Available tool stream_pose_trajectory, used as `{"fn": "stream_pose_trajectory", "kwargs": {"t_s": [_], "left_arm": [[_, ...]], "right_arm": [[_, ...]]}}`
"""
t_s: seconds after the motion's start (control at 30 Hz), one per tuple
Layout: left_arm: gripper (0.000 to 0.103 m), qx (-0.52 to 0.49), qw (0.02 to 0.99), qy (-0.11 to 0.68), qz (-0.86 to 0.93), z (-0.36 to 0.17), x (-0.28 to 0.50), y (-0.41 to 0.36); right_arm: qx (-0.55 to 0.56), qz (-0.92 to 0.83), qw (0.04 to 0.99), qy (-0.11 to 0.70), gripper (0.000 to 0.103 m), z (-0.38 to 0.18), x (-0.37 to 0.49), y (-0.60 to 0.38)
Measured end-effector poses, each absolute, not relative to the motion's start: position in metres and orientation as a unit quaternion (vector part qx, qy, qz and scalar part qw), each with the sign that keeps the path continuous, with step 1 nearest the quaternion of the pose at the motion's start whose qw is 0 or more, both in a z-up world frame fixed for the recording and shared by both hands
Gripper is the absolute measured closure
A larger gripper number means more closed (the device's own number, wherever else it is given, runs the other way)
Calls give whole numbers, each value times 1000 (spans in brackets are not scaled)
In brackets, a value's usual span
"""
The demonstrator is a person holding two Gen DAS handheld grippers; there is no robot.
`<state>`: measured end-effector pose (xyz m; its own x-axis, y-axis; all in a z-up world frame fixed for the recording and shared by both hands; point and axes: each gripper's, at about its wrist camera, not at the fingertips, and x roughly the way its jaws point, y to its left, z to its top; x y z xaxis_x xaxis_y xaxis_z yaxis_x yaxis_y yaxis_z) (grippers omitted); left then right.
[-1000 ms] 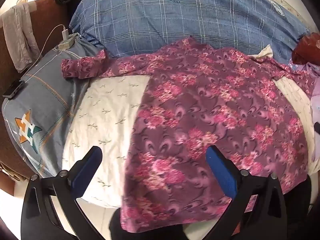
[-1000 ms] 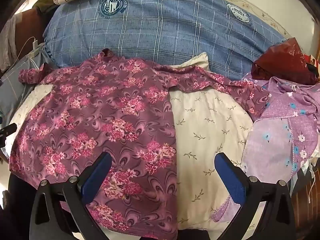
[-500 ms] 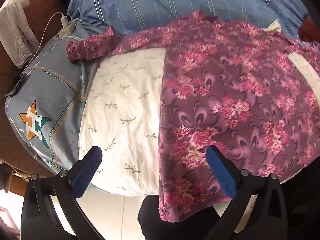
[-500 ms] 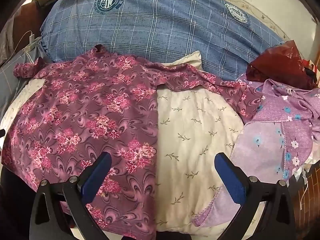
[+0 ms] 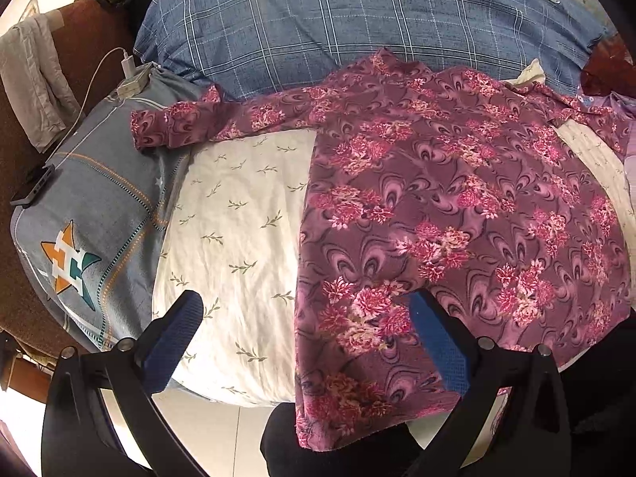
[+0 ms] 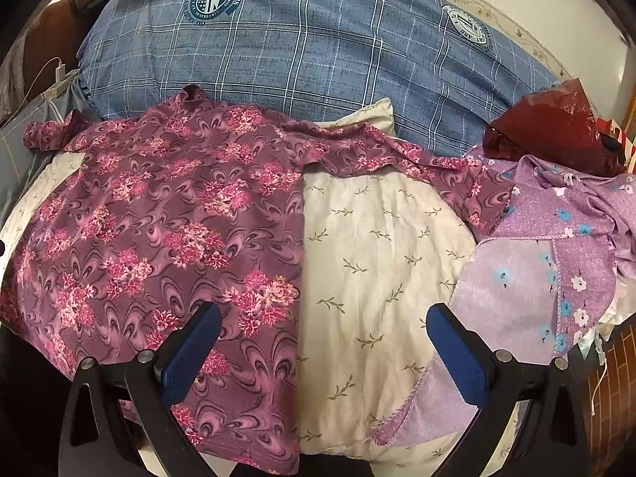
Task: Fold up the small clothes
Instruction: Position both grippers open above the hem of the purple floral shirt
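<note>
A maroon floral shirt (image 5: 437, 206) lies spread flat on a cream leaf-print pillow (image 5: 238, 230), sleeves out to both sides, its hem hanging over the near edge. It also shows in the right wrist view (image 6: 167, 230). My left gripper (image 5: 306, 310) is open and empty above the shirt's lower left edge. My right gripper (image 6: 324, 326) is open and empty above the shirt's right edge and the bare pillow (image 6: 377, 262).
A blue plaid pillow (image 5: 357, 28) lies behind the shirt. A grey star-logo pillow (image 5: 87, 218) with a phone (image 5: 31, 187) and charger (image 5: 131, 79) sits at left. Purple floral clothes (image 6: 556, 254) and a dark red cloth (image 6: 556, 127) are piled at right.
The left gripper swung down and left toward the shirt's lower left edge, then pulled back a little. The right gripper drifted slightly right. Both stayed open; the shirt has not moved.
</note>
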<state>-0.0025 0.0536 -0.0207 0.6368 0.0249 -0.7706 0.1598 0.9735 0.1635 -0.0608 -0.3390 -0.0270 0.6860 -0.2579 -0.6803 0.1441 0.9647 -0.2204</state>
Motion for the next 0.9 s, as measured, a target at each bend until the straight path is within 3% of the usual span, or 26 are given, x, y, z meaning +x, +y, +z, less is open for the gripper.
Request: {"fn": "stream_pose_trajectory", "kwargs": {"t_s": [0.9], "left_arm": [[0, 119, 879, 440, -143, -27, 35, 32]], "right_arm": [[-10, -190, 899, 394, 0, -32, -78, -350]]}}
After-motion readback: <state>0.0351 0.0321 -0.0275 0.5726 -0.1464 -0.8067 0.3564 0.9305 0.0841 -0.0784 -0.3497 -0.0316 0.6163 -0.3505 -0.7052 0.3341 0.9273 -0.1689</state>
